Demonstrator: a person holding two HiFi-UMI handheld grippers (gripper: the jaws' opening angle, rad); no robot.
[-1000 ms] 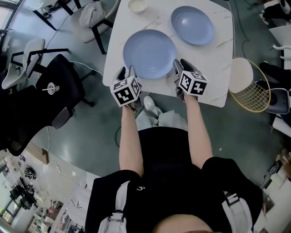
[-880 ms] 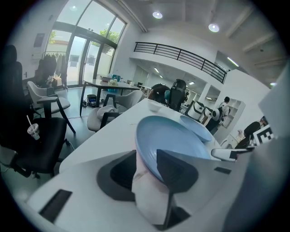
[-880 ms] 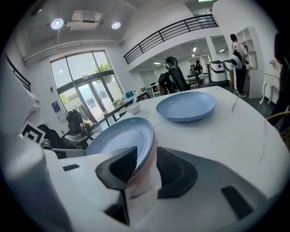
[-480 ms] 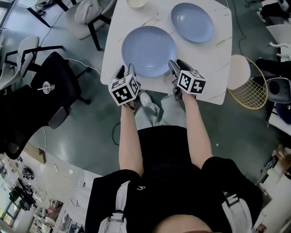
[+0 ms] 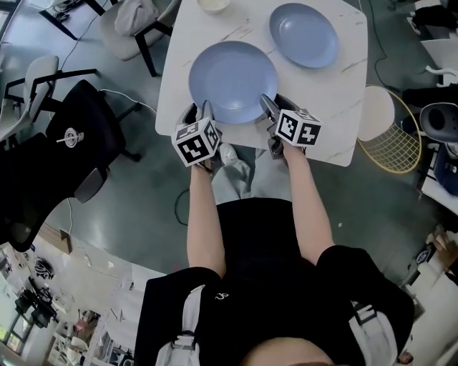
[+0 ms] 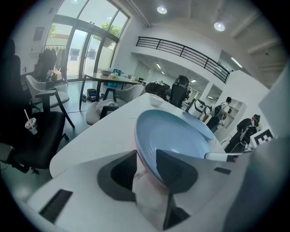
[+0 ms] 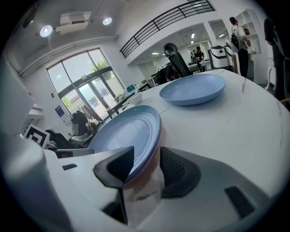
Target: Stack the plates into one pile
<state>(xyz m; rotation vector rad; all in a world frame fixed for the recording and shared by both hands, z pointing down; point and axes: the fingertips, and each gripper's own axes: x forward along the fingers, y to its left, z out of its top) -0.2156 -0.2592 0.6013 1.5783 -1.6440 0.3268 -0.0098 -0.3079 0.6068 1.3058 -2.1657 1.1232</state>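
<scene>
A large blue plate (image 5: 232,80) lies near the front edge of the white table (image 5: 336,93). A second, smaller blue plate (image 5: 303,34) lies behind it to the right. My left gripper (image 5: 202,109) is at the large plate's near-left rim. In the left gripper view, my left gripper (image 6: 146,156) has both pads against the rim of the large plate (image 6: 174,136). My right gripper (image 5: 270,104) is at the near-right rim. Its jaws have just been opening. In the right gripper view, my right gripper (image 7: 147,154) straddles the rim of the large plate (image 7: 124,131), with a gap at the outer pad.
A small cream bowl (image 5: 213,6) stands at the table's far edge. To the right of the table stands a wire basket (image 5: 397,136). Black office chairs (image 5: 79,136) stand to the left. The person's legs are under the table's front edge.
My right gripper has shifted left and in, from beside the large plate to around its rim. The left gripper and both plates have kept their places.
</scene>
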